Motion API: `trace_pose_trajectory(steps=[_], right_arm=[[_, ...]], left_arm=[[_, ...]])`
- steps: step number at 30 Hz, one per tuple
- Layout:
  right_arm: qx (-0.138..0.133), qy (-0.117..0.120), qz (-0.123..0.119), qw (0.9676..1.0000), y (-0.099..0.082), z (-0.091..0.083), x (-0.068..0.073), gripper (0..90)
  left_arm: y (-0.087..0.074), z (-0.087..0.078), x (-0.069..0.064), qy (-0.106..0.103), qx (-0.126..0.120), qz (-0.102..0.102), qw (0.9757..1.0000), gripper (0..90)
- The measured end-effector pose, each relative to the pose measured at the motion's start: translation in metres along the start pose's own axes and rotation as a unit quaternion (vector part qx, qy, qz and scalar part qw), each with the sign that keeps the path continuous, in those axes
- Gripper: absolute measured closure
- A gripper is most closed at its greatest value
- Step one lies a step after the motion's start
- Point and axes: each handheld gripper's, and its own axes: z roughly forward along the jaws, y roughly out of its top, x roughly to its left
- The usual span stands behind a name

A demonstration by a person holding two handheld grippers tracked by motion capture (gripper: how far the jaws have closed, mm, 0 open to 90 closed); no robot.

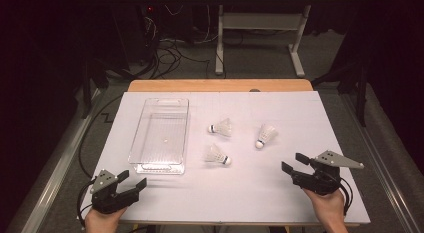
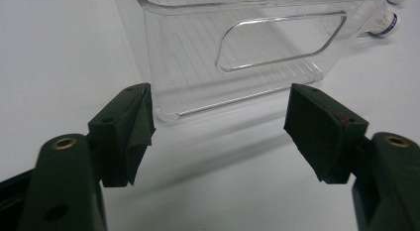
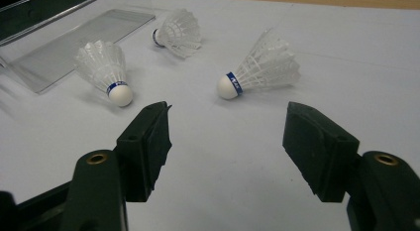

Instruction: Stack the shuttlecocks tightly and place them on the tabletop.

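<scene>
Approach step judged in hand. Right gripper [image 3: 225, 142] held spread, nothing gripped; nearest shuttlecock [image 3: 262, 67] lay just ahead. Left gripper [image 2: 218, 134] spread before clear bin [image 2: 237, 47]. Next: advance required, jaws closed on cork.

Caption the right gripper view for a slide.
Open right tongs face three shuttlecocks lying on the table, clear bin beyond.

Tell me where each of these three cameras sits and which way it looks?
High view: above the person's side, looking forward and down on the table; both hands and both tongs, left tongs and right tongs, show.
Left gripper view: rides the left tongs, facing the clear bin; its open jaws show.
Right gripper view: rides the right tongs, facing three shuttlecocks; its open jaws show.
Shared: both gripper views catch the bin.
</scene>
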Motion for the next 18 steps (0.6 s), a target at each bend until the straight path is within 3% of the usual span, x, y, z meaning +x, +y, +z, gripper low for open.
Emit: trace_pose_trajectory(steps=[18], right_arm=[[0.011, -0.002, -0.003, 0.9999, 0.018, 0.023, -0.002, 35.5]], left_arm=[[0.0, -0.001, 0.001, -0.002, 0.0, -0.004, 1.0, 28.5]])
